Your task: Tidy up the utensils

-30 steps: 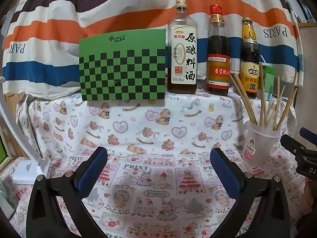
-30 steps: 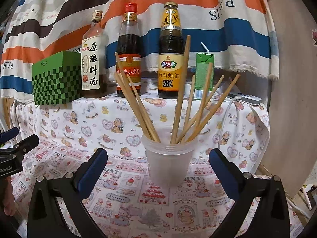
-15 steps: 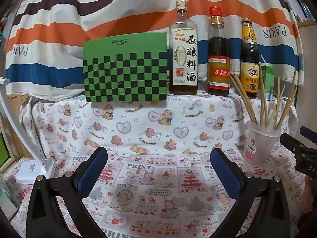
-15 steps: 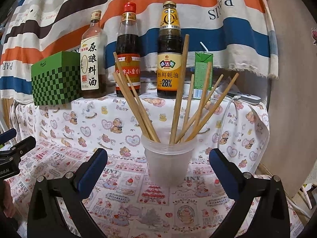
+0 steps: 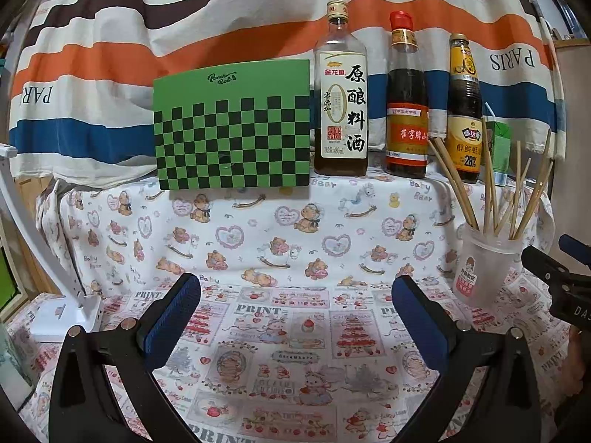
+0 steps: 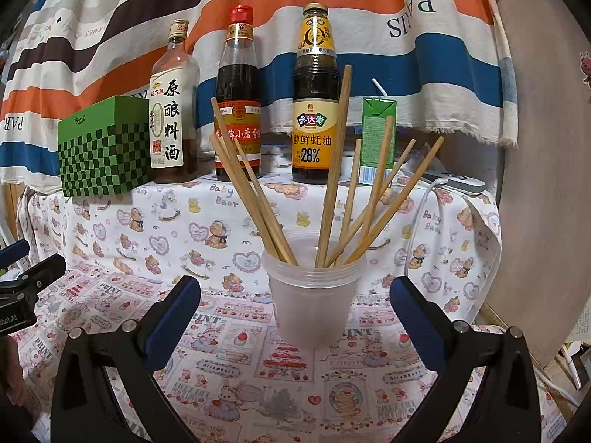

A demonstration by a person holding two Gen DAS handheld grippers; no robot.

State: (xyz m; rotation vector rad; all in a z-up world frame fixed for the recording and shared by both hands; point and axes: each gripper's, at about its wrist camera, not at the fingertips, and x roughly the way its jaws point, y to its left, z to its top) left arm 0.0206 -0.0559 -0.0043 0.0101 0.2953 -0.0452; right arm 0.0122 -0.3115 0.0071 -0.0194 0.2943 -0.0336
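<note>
A translucent plastic cup (image 6: 313, 302) stands upright on the printed tablecloth and holds several wooden chopsticks (image 6: 332, 181) that fan outward. My right gripper (image 6: 295, 313) is open and empty, its blue pads on either side of the cup and slightly nearer than it, not touching. The cup (image 5: 484, 269) with its chopsticks (image 5: 491, 184) also shows at the right of the left wrist view. My left gripper (image 5: 295, 317) is open and empty above bare cloth, left of the cup. The right gripper's tip shows at that view's right edge (image 5: 561, 273).
Along the back stand a green checkered box (image 5: 232, 129), a cooking wine bottle (image 5: 341, 103), a sesame oil bottle (image 5: 406, 110), an oyster sauce bottle (image 5: 464, 114) and a green drink carton (image 6: 378, 140). A white lamp base (image 5: 62, 313) sits at left. A white cable (image 6: 417, 221) hangs at right.
The left gripper has drawn back and risen a little, so the table and box look lower and farther. The right gripper has barely moved. Both stay open.
</note>
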